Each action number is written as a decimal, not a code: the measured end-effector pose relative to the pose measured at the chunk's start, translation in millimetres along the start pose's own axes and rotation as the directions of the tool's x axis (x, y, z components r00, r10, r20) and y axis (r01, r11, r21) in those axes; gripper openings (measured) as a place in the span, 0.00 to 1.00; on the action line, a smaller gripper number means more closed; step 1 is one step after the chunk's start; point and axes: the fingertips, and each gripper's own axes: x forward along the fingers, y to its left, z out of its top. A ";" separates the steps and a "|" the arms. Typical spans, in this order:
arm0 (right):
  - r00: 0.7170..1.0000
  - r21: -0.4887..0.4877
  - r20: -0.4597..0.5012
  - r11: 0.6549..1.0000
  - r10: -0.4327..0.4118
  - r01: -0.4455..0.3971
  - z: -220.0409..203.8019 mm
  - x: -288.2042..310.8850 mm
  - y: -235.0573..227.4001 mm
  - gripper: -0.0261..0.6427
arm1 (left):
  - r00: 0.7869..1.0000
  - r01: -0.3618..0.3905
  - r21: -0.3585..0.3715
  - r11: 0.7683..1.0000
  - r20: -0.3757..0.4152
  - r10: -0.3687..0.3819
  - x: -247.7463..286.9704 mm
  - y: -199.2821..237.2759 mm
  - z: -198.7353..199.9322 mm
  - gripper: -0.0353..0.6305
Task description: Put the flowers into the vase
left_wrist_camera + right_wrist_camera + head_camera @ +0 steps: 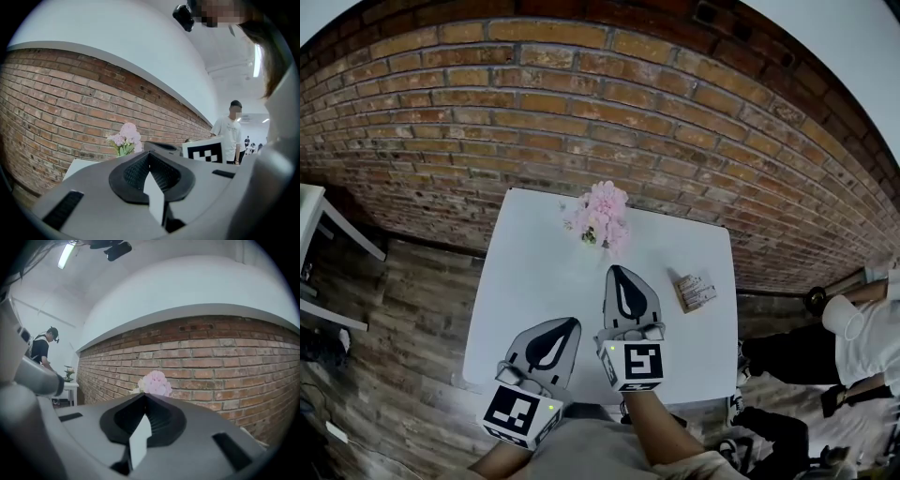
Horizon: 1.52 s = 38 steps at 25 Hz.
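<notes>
Standing at the far end of the white table (534, 291), close to the brick wall (581, 112), the pink flowers (602, 217) form one upright bunch, and whatever holds their stems is too small to make out. Nearer the person, the right gripper (622, 272) and the left gripper (572, 323) point level toward them, right ahead of left, each with jaws pressed together on nothing. Both forearms are cut off by the lower edge.
</notes>
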 end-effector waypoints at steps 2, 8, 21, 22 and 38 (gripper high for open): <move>1.000 0.005 0.014 1.000 0.007 -0.007 13.2 -9.6 1.8 0.05 | 1.000 -0.002 0.003 1.000 0.003 0.002 0.7 0.0 1.9 0.06; 0.999 -0.021 0.026 0.999 0.030 -0.030 45.1 -38.5 12.8 0.05 | 1.000 -0.001 0.005 1.000 0.013 0.001 1.7 1.4 7.0 0.06; 0.997 0.025 0.006 0.997 0.077 -0.077 71.6 -93.0 26.7 0.05 | 1.000 0.013 0.042 0.999 0.026 -0.014 3.1 -3.3 17.0 0.06; 0.997 0.027 0.001 0.996 0.082 -0.082 70.2 -95.3 29.3 0.05 | 1.000 0.013 0.049 0.999 0.026 -0.014 3.0 -4.5 17.4 0.06; 0.997 0.008 -0.028 0.997 0.077 -0.077 54.8 -98.5 27.7 0.05 | 0.998 0.049 0.129 0.990 0.039 -0.054 5.1 -33.9 25.2 0.06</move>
